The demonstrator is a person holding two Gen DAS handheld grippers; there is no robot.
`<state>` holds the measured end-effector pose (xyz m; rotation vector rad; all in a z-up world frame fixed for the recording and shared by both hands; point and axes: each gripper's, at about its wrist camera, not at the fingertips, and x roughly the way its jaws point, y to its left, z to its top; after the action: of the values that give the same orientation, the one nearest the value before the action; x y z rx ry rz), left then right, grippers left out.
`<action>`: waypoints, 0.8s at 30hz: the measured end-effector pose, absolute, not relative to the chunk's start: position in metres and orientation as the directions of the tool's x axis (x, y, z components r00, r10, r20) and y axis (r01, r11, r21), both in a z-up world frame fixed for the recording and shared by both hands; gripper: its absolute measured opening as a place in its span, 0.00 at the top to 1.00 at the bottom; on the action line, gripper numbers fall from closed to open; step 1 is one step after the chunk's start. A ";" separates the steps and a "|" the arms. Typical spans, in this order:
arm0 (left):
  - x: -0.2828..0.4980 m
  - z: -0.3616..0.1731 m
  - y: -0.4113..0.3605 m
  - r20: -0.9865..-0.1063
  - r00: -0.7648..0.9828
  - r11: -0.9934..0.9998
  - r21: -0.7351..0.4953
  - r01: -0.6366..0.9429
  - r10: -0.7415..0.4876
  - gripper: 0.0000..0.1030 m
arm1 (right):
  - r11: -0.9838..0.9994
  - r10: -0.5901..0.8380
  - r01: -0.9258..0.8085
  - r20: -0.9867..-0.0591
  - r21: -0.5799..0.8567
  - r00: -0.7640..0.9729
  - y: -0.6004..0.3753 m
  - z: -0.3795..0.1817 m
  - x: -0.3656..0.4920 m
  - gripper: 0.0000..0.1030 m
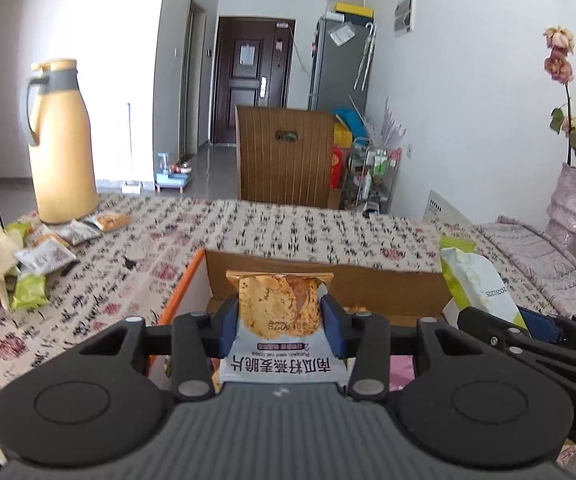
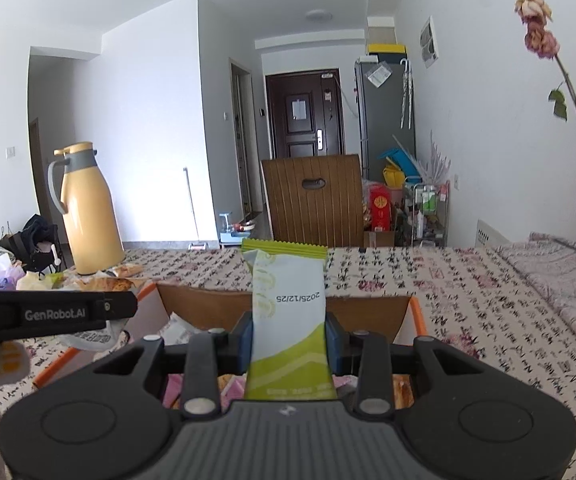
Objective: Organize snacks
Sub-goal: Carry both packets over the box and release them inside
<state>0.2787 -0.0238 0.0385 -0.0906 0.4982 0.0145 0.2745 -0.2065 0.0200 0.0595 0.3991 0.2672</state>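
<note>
Orange-and-white oat crisp packet [image 1: 280, 312] sits clenched in the left gripper [image 1: 280, 320], green-and-white snack packet [image 2: 288, 320] in the right gripper [image 2: 288, 344], both above an orange-rimmed cardboard box [image 1: 387, 280]

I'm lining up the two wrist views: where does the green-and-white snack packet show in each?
Left wrist: green-and-white snack packet at right edge, above the cardboard box.
Right wrist: centre, clamped between the right gripper jaws.
Shared landmark: tall yellow thermos jug, on the table's left in both.
</note>
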 end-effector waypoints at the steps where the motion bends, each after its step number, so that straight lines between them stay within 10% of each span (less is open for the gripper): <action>1: 0.282 0.035 -0.023 -0.486 0.874 0.996 -0.084 -0.035 -0.010 0.57 | 0.963 0.271 -0.247 -0.387 0.112 0.881 -0.206 0.016 0.277 0.67; 8: 0.285 0.020 -0.019 -0.506 0.862 0.995 -0.092 -0.028 -0.022 0.55 | 0.965 0.263 -0.236 -0.442 0.117 0.858 -0.207 -0.002 0.288 0.65; 12: 0.283 0.021 -0.016 -0.496 0.868 0.994 -0.096 -0.051 -0.003 0.30 | 0.971 0.240 -0.211 -0.447 0.115 0.861 -0.211 -0.004 0.288 0.61; 17: 0.281 0.025 -0.015 -0.480 0.877 0.993 -0.093 -0.067 0.014 0.08 | 0.974 0.223 -0.187 -0.413 0.127 0.883 -0.218 0.001 0.283 0.15; 24: 0.269 0.043 -0.016 -0.436 0.899 0.992 -0.097 -0.086 0.035 0.00 | 0.977 0.202 -0.162 -0.379 0.136 0.903 -0.224 0.014 0.277 0.00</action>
<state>0.2688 -0.0164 0.0425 -0.1149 0.4486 0.0626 0.2767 -0.2241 0.0138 0.1018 0.4026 0.1884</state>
